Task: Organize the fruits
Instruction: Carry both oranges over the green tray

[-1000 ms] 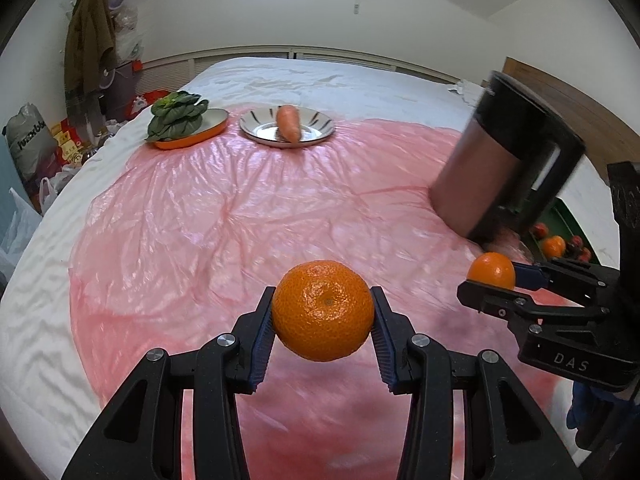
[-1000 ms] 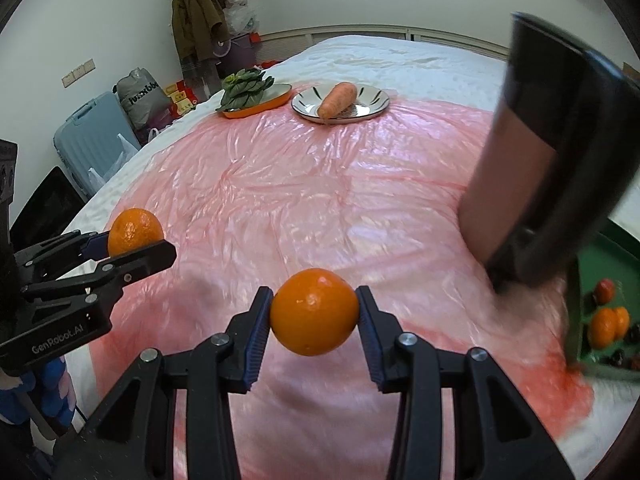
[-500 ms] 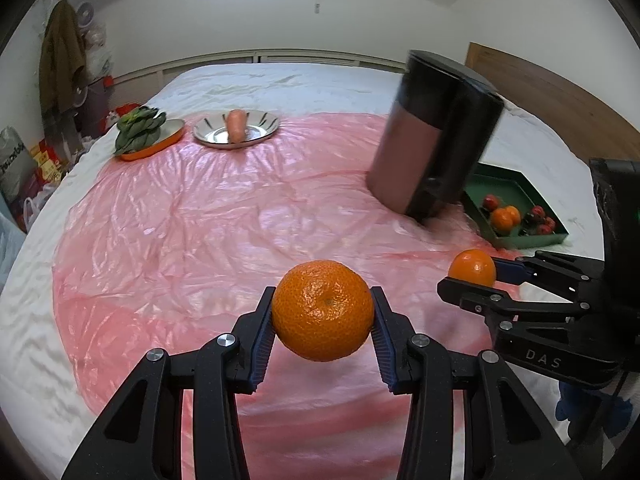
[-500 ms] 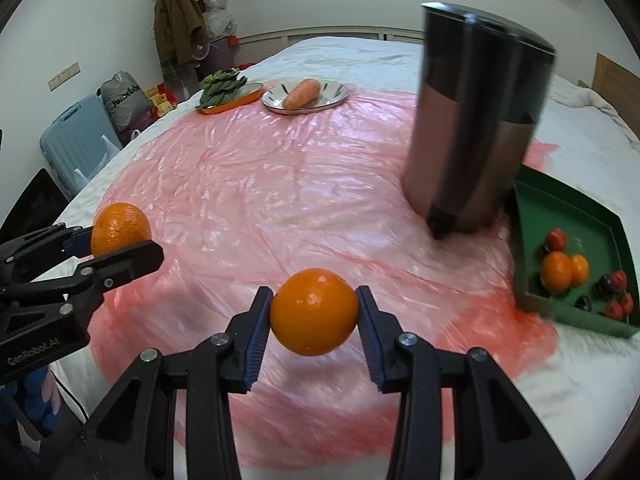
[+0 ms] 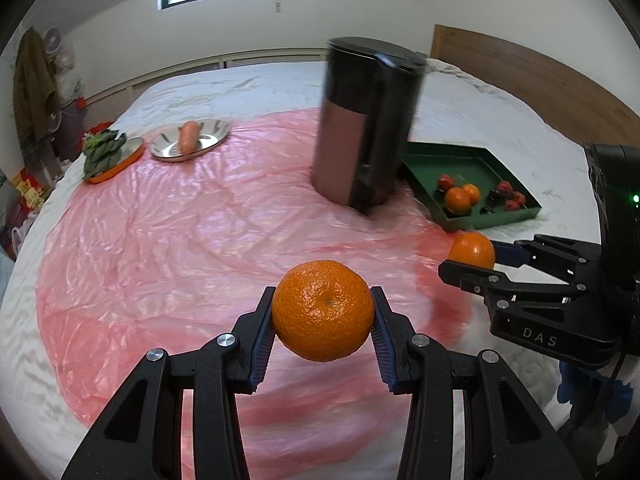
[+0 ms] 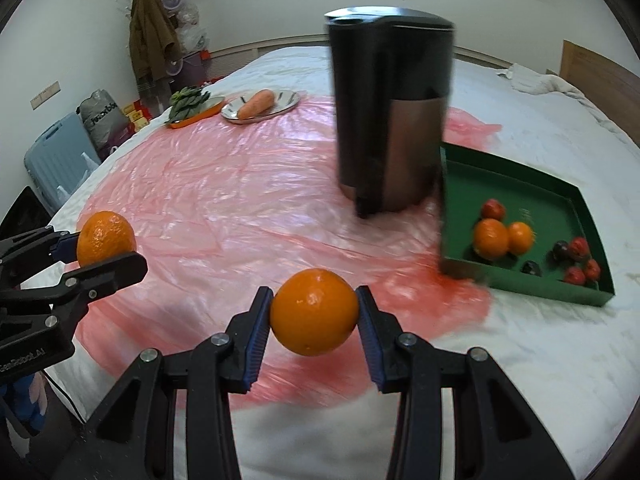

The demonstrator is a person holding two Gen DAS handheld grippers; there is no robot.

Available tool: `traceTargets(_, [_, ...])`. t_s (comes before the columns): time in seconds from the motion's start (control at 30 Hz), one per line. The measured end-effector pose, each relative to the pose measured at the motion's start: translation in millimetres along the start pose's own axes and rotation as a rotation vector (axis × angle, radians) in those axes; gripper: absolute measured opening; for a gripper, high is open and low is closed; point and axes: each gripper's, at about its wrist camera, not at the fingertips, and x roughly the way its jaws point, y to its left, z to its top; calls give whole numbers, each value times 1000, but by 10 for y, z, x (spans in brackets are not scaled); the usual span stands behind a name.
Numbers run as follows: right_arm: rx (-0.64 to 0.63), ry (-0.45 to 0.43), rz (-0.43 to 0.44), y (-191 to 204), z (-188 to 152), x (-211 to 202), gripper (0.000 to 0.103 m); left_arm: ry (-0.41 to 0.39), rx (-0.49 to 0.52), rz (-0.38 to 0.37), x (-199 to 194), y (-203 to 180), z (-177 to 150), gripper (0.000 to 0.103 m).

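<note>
A dimpled orange (image 5: 324,311) is pinched between the blue pads of the left gripper (image 5: 323,322), while a smoother orange (image 6: 314,311) is clamped in the right gripper (image 6: 315,320); both are held above the pink plastic sheet (image 5: 168,232) spread on the bed (image 6: 540,136). A green tray (image 6: 520,184), just beside a tall dark canister (image 6: 390,112), is seen holding two small oranges (image 6: 503,237) and several red and dark fruits (image 6: 576,258). Beyond the canister, a carrot (image 6: 256,104) on a plate (image 6: 286,103) and leafy greens (image 6: 188,98) are visible.
</note>
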Motion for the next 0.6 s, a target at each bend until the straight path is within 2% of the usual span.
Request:
traceTargets(0.37, [109,-23,-82,-865,-298,-223,66,69,95,-78,278,-767,88,39])
traceTargets(0.6, [175,-61,-146,-1515,-378,-366,66,84,139,-130,551,-1236,306,39])
